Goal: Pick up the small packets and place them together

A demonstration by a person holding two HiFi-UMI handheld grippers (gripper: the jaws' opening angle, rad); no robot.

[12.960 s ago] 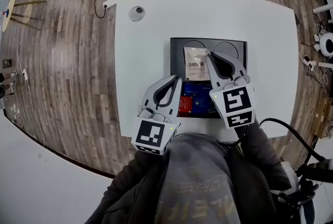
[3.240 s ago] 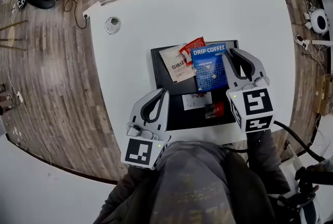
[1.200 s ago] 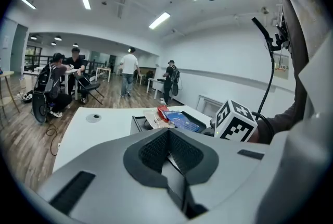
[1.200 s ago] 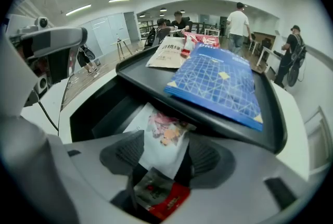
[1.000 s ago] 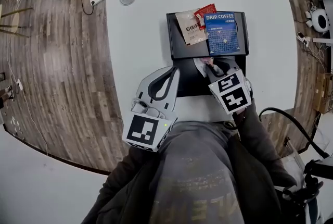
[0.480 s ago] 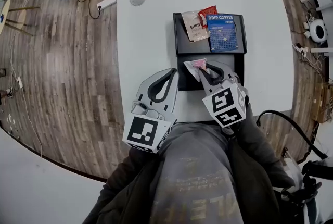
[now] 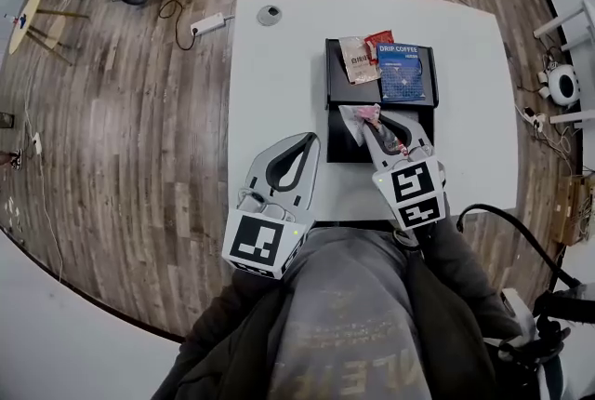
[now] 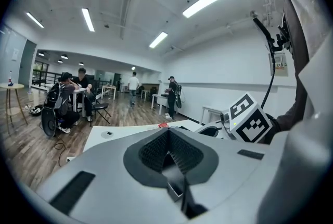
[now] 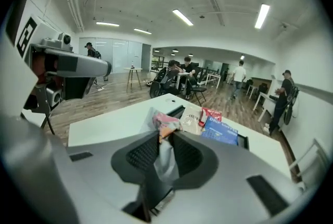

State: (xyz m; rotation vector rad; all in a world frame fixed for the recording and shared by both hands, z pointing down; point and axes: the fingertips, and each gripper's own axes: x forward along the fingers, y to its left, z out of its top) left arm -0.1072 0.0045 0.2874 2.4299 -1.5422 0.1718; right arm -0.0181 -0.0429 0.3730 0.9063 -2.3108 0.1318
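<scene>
Right tongs (image 7: 370, 122) just closed on pink packet (image 7: 357, 113), lifted it off black tray (image 7: 337, 149).

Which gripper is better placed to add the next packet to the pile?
Right: the right gripper holds a crumpled pink-and-silver packet near the blue drip-coffee packet; the left gripper is shut, empty.

The head view looks steeply down from above the person onto the white desk (image 7: 279, 110), with the left gripper (image 7: 310, 139) and right gripper (image 7: 372, 119) close beneath. The left gripper view sits right behind its jaws, facing nearly level, with the right gripper's marker cube (image 8: 251, 120) beside it. The right gripper view tilts down at the desk, sharing with the head view the crumpled packet (image 9: 165, 124) at its jaws and the blue packet (image 9: 221, 132) beyond.
</scene>
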